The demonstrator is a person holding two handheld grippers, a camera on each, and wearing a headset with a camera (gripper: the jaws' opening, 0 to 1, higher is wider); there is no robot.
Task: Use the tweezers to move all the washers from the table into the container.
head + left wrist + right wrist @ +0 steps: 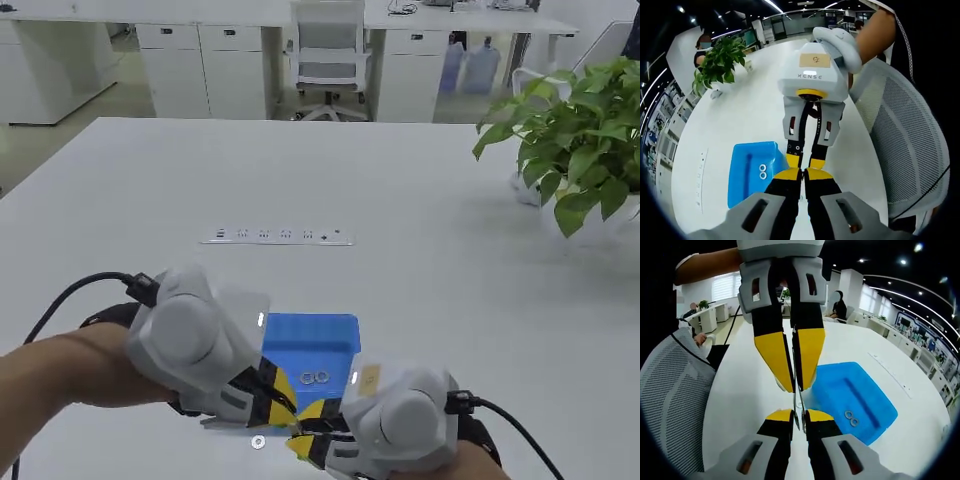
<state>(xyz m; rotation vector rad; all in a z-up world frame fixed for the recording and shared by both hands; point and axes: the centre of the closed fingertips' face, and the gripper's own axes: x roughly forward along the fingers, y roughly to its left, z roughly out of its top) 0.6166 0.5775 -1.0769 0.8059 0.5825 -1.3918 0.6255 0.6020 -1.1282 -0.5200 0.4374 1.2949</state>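
Nearest me: I am holding both grippers low at the table's front edge, tips facing each other. The left gripper [285,398] is pressing its yellow pads together on the tweezers [796,400], a thin metal strip running straight down between them in the right gripper view. The right gripper [305,440] is closing its jaws narrowly around the same tweezers at the lower end. The 2 thin arms are sitting in the slit between its tips, apparently in contact.

Just beside the tips, to the left in the head view, 1 washer [258,441] is lying loose on the white table [400,250], outside the container.

Just beyond the grippers, the blue container [310,325] is sitting flat on the table. 2 washers [314,377] are lying side by side and touching near its front wall.

Farther out, a strip of sockets [278,236] is lying flush in the tabletop. A potted green plant [580,140] is standing at the table's far right. Behind the table, an office chair [328,60] is standing against white cabinets.
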